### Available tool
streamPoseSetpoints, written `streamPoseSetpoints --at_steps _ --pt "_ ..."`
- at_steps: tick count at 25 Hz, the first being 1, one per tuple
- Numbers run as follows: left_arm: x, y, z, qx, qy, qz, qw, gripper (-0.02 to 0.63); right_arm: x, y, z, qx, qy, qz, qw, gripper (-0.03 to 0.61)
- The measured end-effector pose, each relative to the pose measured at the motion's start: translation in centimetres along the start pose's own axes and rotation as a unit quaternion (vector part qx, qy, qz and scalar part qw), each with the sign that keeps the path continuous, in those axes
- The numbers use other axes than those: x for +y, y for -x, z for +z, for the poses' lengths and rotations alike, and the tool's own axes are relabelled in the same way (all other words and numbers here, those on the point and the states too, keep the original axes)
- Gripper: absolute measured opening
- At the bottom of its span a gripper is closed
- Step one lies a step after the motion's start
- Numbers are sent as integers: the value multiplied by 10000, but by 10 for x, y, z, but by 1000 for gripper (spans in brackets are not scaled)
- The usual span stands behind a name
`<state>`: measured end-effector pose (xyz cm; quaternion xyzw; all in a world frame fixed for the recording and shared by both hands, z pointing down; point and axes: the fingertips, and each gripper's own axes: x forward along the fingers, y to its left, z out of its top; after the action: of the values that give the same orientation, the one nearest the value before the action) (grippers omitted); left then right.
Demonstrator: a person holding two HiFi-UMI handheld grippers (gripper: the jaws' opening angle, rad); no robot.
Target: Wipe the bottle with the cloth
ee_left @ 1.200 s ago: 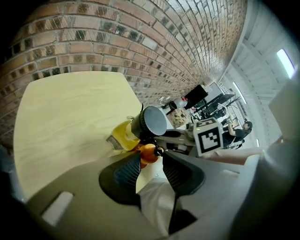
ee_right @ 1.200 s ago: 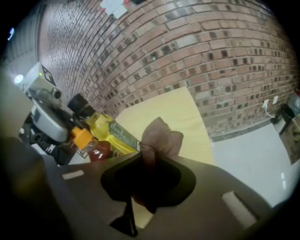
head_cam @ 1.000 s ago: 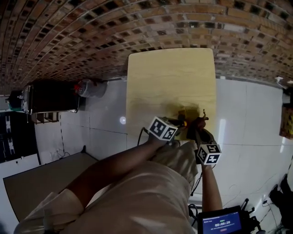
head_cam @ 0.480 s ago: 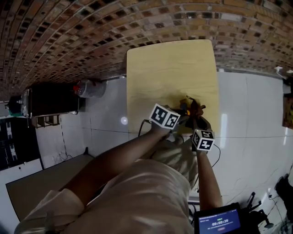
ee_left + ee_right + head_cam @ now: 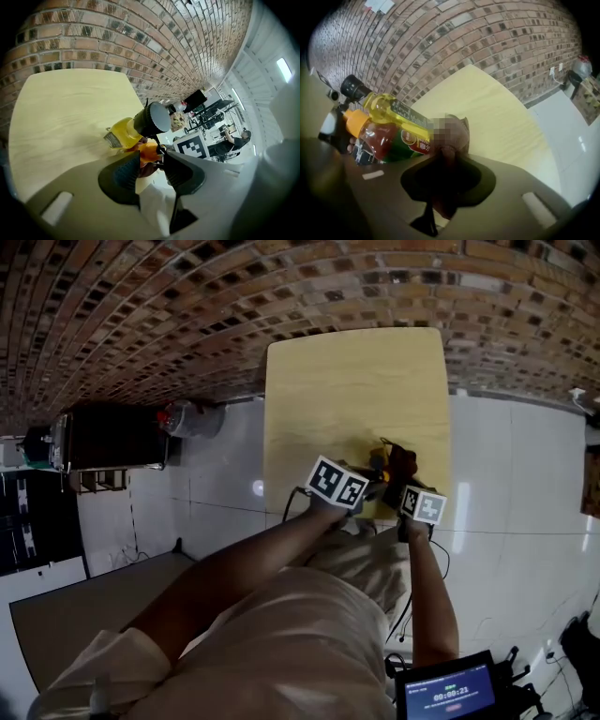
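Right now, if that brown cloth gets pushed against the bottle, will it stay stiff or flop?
Probably floppy: the cloth bunches into folds where the right gripper pinches it. It likely moulds round the bottle when pressed, since it lies crumpled against its side. It seems light, as one small pinch carries it.

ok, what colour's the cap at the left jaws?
Orange. The cap shows best in the left gripper view.
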<state>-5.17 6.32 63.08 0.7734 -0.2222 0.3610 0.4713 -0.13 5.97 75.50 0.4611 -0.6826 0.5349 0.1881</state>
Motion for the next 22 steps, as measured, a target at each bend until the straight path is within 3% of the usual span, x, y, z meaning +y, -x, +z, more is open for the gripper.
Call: streamPoseSetpoints --at_steps 7,16,20,22 --pt "9 1 -2 -31 385 -121 9992 150 8 66 13 -1081 184 171 9938 63" --pt "3 0 -3 -154 329 -67 9993 152 94 108 2 -1846 996 673 9754 63" --pt "0 3 0 -211 98 -85 9997 197 95 101 10 -1914 922 542 9757 63" --pt "0 3 3 -246 95 -67 9996 262 90 97 10 -1847 872 454 9779 63"
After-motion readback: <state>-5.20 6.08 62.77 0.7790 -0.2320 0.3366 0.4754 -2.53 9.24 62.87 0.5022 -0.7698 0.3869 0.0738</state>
